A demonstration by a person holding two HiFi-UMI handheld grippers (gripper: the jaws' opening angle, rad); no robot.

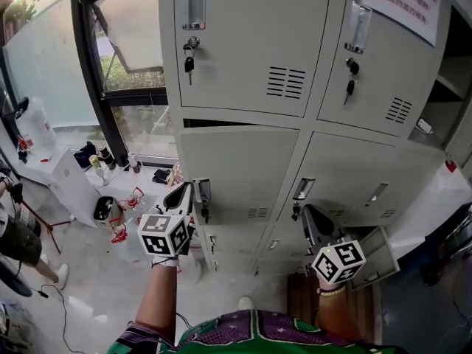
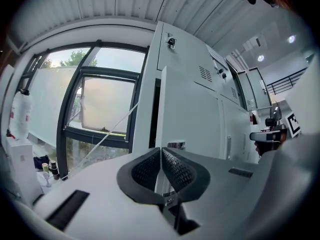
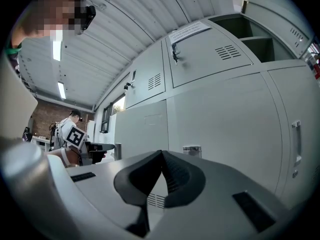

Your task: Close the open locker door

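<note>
The grey lockers fill the head view. The middle-row left door (image 1: 236, 169) stands slightly ajar, with a dark gap along its top edge. In the left gripper view the same door (image 2: 192, 111) shows a dark slit at its hinge-side edge, and its handle (image 2: 176, 145) sits just beyond the tips. My left gripper (image 1: 183, 189) (image 2: 161, 149) is shut and empty, pointing at this door near the handle (image 1: 203, 194). My right gripper (image 1: 308, 212) (image 3: 161, 153) is shut and empty, facing the neighbouring closed door (image 1: 354, 175) and its handle (image 3: 192, 150).
A low locker door (image 1: 377, 255) at bottom right hangs open. Open compartments (image 1: 451, 87) show at upper right. Keys hang from the upper doors (image 1: 189, 63). A window (image 1: 129, 57) is at left, with bottles and bags (image 1: 103, 161) on the floor below it.
</note>
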